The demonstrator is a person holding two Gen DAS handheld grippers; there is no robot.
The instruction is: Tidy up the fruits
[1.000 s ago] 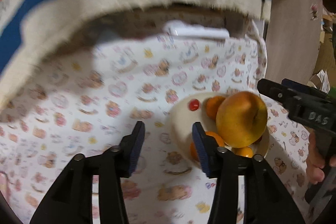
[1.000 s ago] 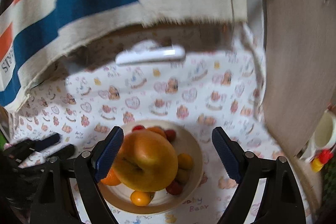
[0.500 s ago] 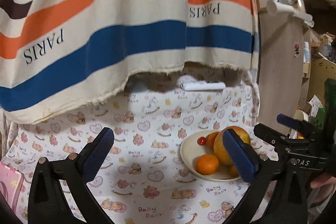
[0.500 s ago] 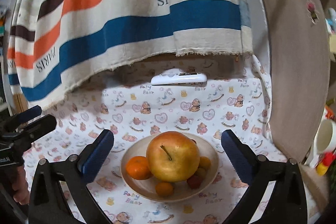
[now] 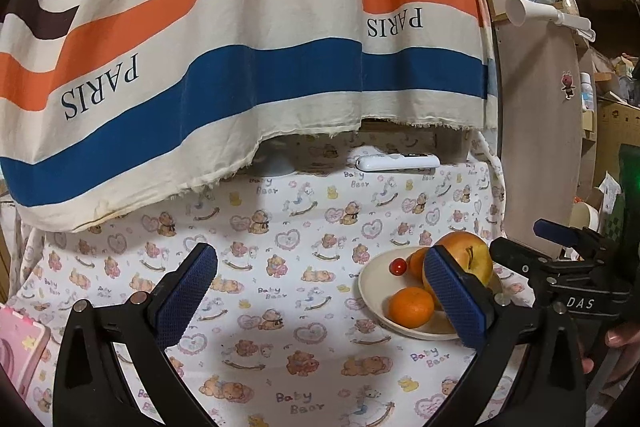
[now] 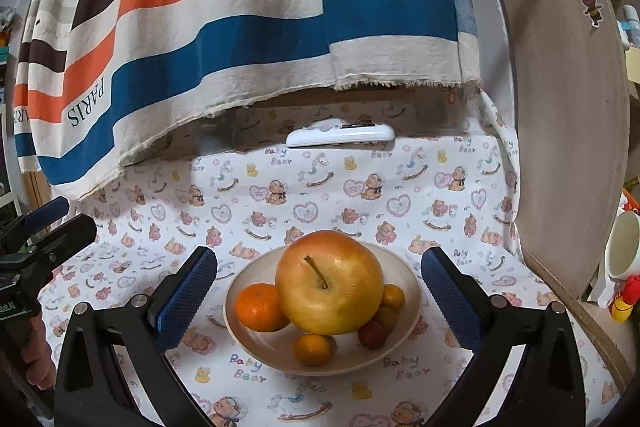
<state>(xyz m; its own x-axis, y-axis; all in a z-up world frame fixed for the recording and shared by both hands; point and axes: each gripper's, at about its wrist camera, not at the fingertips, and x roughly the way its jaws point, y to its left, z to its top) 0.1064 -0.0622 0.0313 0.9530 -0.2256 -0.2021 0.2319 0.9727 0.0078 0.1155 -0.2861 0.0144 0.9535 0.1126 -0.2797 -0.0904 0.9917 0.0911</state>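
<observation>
Both grippers' fingers (image 6: pixel 188 291) just spread (nothing between), bare cloth (image 5: pixel 280 307) left of the plate (image 6: pixel 248 331).

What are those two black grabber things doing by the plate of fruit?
A person holds one grabber in each hand. Both the left gripper and the right gripper are wide open and hold nothing; their jaws have just been opening. All the fruit sits on the cream plate: a big apple, a mandarin and some small fruits beside them. The plate rests on the teddy-bear cloth, right in front of the right gripper.
</observation>
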